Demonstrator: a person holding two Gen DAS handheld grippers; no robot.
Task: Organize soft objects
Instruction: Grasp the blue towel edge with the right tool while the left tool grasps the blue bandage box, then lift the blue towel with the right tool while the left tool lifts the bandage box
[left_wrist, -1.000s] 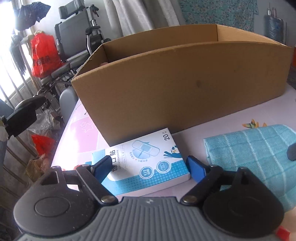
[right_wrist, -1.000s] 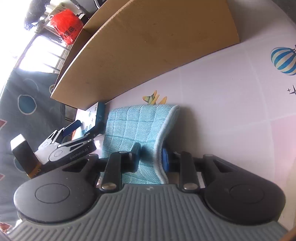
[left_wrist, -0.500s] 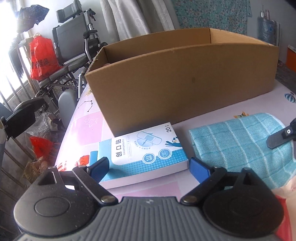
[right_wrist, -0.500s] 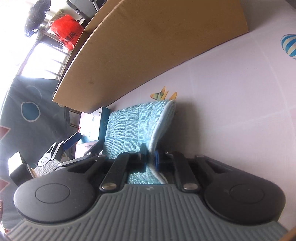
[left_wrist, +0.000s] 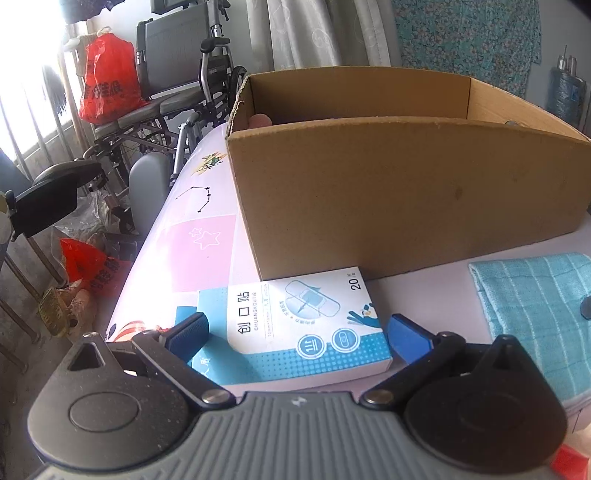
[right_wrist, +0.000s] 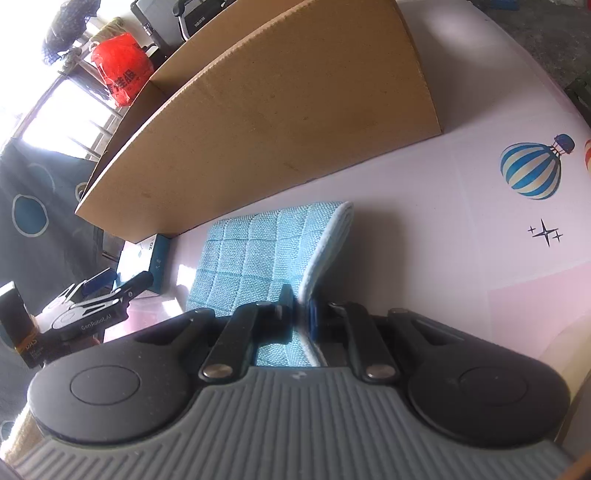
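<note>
While the right gripper (right_wrist: 302, 308) pinches the blue cloth (right_wrist: 255, 251) tight at its edge, the left gripper (left_wrist: 295, 332) sits wide open around the bandage box (left_wrist: 303, 325).

The cloth lies on the table (right_wrist: 443, 221), just in front of the big cardboard box (left_wrist: 406, 192). A wheelchair (left_wrist: 177, 85) and a red bag (left_wrist: 107, 77) stand behind.

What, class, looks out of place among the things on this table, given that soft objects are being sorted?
The bandage box between the open left gripper fingers is a rigid carton, not soft like the blue cloth. It also lies askew to the cardboard box.
</note>
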